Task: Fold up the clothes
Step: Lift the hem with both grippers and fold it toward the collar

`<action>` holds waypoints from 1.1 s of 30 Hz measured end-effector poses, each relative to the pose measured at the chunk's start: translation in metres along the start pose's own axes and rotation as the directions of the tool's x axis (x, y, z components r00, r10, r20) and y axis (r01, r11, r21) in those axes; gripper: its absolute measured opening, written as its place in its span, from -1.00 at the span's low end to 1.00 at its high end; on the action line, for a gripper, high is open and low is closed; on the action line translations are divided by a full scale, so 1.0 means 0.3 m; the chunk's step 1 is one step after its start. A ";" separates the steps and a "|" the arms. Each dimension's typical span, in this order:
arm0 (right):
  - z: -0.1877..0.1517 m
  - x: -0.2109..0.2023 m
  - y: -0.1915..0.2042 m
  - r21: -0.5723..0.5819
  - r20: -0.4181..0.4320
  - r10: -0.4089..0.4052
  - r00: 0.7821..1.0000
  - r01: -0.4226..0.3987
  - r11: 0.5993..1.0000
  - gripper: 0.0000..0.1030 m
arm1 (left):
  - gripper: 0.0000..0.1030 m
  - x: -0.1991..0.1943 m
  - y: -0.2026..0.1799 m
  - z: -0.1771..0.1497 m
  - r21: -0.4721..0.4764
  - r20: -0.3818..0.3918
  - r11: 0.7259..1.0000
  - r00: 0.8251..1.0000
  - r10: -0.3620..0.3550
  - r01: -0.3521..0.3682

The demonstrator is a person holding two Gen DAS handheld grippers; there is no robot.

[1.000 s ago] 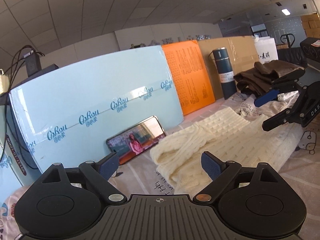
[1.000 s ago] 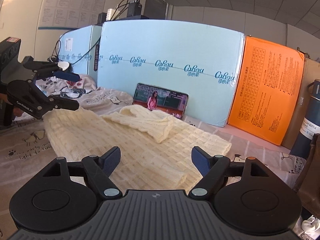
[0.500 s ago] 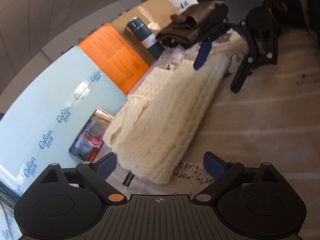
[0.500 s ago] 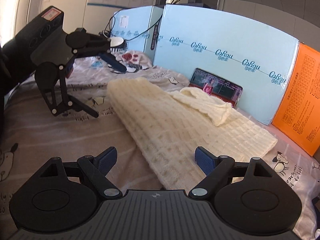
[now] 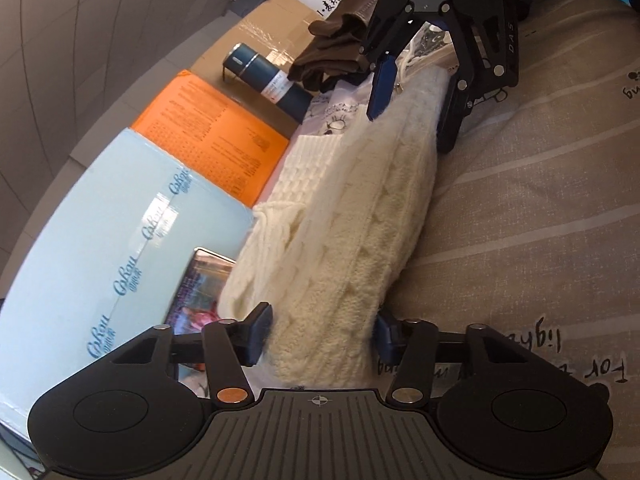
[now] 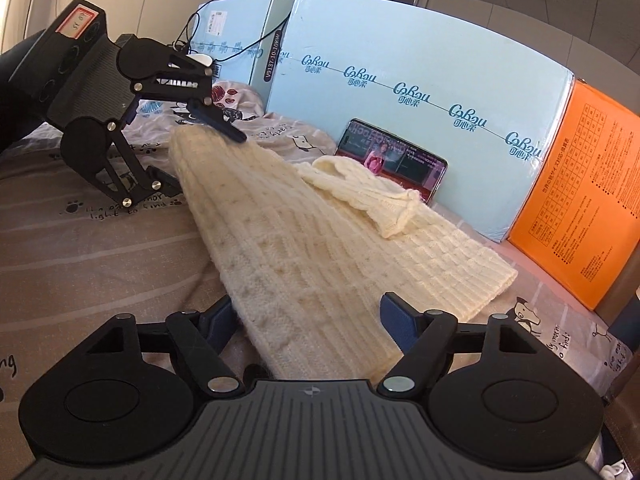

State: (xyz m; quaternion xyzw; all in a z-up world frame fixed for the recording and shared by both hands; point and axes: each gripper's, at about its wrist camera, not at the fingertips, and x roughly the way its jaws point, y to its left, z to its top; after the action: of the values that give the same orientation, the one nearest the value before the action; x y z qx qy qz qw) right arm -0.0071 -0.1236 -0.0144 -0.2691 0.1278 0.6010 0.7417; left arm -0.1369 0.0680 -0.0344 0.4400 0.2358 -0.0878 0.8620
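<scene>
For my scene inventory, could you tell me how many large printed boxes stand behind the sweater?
3: two light blue boxes and an orange box at the right end. Others may be hidden.

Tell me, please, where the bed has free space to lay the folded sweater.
Bare striped sheet lies on the near side of the cream sweater. Behind it is crowded: phone, blue box, orange box, bottle, brown clothes.
</scene>
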 end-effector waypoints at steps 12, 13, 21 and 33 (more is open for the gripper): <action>0.006 -0.058 0.030 -0.015 0.011 0.034 0.999 -0.034 0.999 -0.55 | -0.35 -0.065 0.032 0.002 -0.203 0.032 0.972 0.993 -0.117 0.121; 0.005 -0.080 0.037 -0.013 0.015 0.051 0.999 -0.050 0.999 -0.55 | -0.35 -0.084 0.026 0.006 -0.214 0.037 0.966 0.990 -0.139 0.143; 0.025 -0.202 0.003 0.067 0.114 0.130 0.985 -0.138 0.988 -0.56 | -0.33 -0.169 0.139 -0.030 -0.401 0.231 0.872 0.952 -0.203 0.283; 0.022 -0.054 -0.324 0.550 0.270 0.113 0.956 -0.249 0.797 -0.55 | -0.09 0.097 0.409 -0.181 -0.712 0.466 0.504 0.866 -0.181 0.489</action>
State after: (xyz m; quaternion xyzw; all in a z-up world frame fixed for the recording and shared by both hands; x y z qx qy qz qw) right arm 0.0813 -0.1462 0.0233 0.0519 0.2454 0.6283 0.7364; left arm -0.0853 0.1864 0.0123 -0.0812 0.1821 -0.2105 0.9571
